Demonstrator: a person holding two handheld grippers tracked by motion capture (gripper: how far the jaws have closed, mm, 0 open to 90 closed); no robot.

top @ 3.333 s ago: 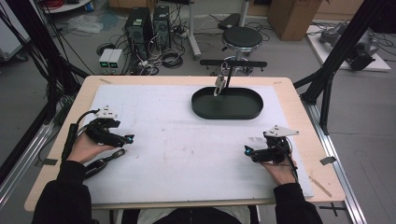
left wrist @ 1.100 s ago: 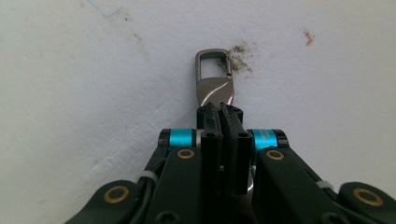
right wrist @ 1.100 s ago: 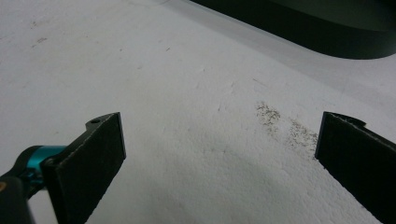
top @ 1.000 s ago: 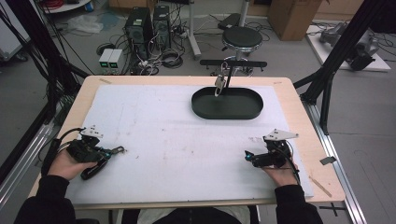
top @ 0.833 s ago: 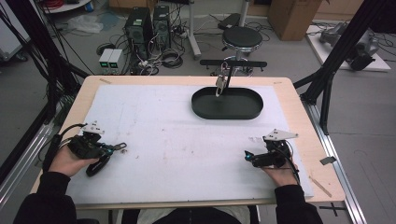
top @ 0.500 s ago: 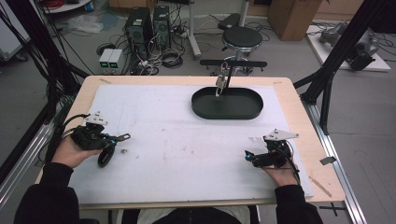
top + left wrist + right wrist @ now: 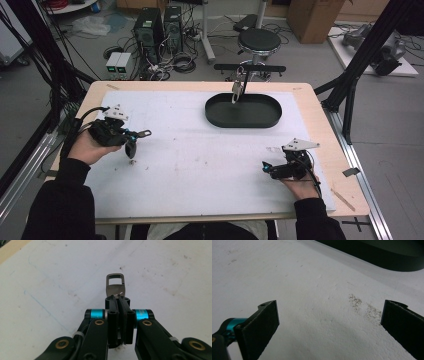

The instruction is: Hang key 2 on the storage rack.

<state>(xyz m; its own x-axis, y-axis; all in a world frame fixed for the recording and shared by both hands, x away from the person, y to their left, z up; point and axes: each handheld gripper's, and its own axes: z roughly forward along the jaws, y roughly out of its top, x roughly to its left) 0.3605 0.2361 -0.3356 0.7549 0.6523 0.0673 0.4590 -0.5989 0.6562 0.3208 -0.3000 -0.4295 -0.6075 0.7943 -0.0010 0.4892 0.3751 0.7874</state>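
Gripping metal clip (image 7: 115, 286), left tool (image 7: 119, 300) held clear of bench (image 7: 200, 170); clip not yet placed in black tray (image 7: 243, 111). Right tool (image 7: 329, 322) wide open, empty.

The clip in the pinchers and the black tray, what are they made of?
The clip looks like metal: grey, smooth, with a small shine where the shut left gripper pinches it. The tray looks like matte black plastic or coated metal; its dull, even rim gives no glint, so I can't tell which.

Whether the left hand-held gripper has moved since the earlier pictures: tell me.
Yes. The left hand-held gripper, shut on a metal clip, has shifted up the picture toward the black tray.
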